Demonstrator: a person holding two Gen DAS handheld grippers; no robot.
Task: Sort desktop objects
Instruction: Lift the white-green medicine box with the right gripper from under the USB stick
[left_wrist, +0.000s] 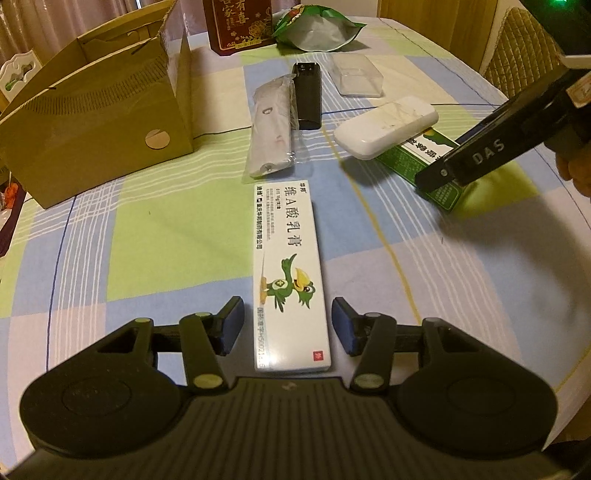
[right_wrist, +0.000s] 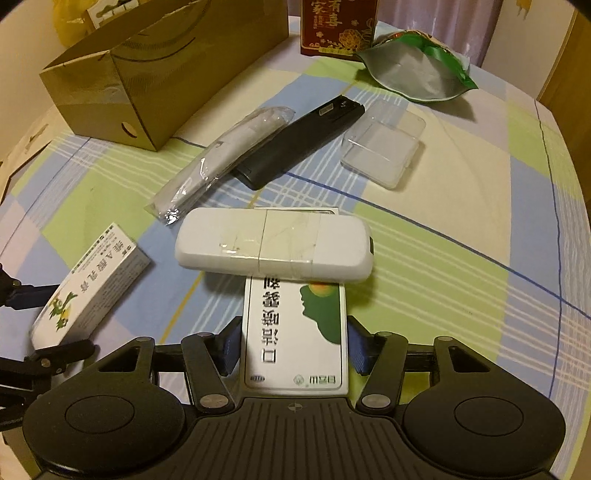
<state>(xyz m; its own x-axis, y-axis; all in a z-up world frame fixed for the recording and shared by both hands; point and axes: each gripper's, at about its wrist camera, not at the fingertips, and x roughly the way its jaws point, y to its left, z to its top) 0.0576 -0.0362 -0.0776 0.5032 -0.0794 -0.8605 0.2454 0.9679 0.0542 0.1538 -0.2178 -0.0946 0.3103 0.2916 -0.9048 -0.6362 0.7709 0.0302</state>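
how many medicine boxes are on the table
2: the bird-print box between the left tool fingers, and the green-and-white box between the right tool fingers, under the white case.

The ointment box (left_wrist: 290, 275) is lying flat on the worktop (left_wrist: 155, 236), running lengthwise between the 2 fingers of the left tongs (left_wrist: 287, 325) with gaps on both sides. Ahead of it, the wrapped remote (left_wrist: 271, 129) and the dark remote (left_wrist: 307, 96) are lying side by side. The cardboard box (left_wrist: 96, 122) is standing ahead-left. Between the right tongs (right_wrist: 293, 349) the throat-lozenge box (right_wrist: 295, 332) is sitting, with the taped case (right_wrist: 275, 245) lying across its far end. The clear tray (right_wrist: 384, 147) is lying ahead-right.
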